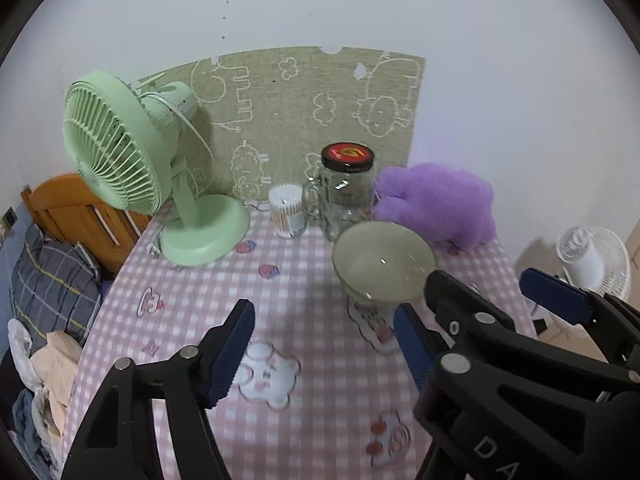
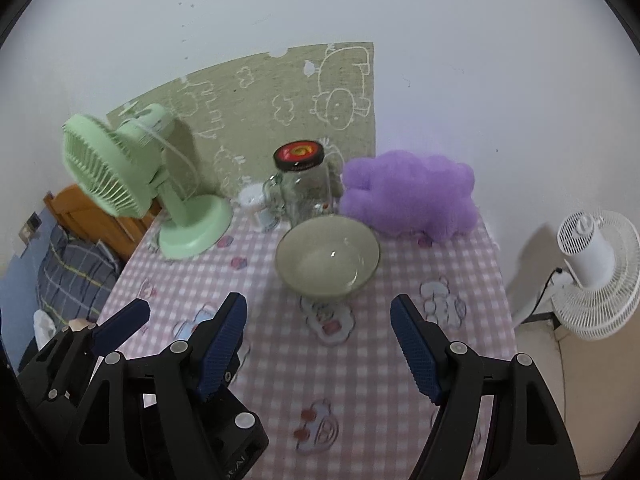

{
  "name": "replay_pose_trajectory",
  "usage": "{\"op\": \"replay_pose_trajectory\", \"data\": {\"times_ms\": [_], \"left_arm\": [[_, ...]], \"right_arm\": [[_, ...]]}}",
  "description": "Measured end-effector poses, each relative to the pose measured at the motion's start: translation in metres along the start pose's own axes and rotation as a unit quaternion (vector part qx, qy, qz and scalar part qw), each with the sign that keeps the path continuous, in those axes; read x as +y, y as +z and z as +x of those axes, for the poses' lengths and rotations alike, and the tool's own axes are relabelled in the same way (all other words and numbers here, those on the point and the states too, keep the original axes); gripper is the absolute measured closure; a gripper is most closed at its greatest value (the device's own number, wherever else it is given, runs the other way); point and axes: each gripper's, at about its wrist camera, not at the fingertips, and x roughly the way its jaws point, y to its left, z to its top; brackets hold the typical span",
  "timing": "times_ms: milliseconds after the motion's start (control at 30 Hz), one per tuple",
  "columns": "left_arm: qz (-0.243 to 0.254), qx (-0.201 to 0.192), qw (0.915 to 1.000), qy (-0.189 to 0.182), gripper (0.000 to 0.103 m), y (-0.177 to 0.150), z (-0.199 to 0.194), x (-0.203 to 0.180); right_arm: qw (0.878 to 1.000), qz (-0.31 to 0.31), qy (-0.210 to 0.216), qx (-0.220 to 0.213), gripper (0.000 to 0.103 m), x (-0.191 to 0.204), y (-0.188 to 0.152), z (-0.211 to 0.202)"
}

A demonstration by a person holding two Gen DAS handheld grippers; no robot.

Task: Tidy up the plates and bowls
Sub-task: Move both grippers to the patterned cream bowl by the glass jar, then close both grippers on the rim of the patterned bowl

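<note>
A pale green bowl (image 1: pixel 383 261) stands upright on the pink checked tablecloth (image 1: pixel 312 360), in front of a glass jar; it also shows in the right wrist view (image 2: pixel 327 256). My left gripper (image 1: pixel 324 352) is open and empty, low over the cloth, near and to the left of the bowl. My right gripper (image 2: pixel 318 348) is open and empty, just in front of the bowl. In the left wrist view the right gripper (image 1: pixel 500 292) reaches in from the right, with one finger overlapping the bowl's near right rim. No plate is in view.
A green desk fan (image 1: pixel 132 160) stands at the back left. A glass jar with a black lid (image 1: pixel 346 192), a tub of cotton swabs (image 1: pixel 286 210) and a purple plush (image 1: pixel 436 204) line the back. A white floor fan (image 2: pixel 596 272) stands beyond the table's right edge; bedding lies left.
</note>
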Motion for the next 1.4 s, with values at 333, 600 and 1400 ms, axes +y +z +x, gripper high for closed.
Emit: {"op": "replay_pose_trajectory", "data": {"times_ms": [333,600,1400], "left_arm": [[0.033,0.006,0.9994,0.0,0.033,0.031,0.063,-0.014],[0.032,0.025,0.9992,0.003,0.042,0.04,0.111,-0.017],[0.032,0.07,0.9969,0.018,0.082,0.027,0.177,-0.022]], "right_arm": [[0.999,0.029,-0.021,0.001,0.026,-0.026,0.032,0.056],[0.999,0.035,-0.029,0.015,0.037,-0.043,0.043,0.106],[0.995,0.051,-0.053,0.066,0.081,-0.059,0.03,0.181]]}}
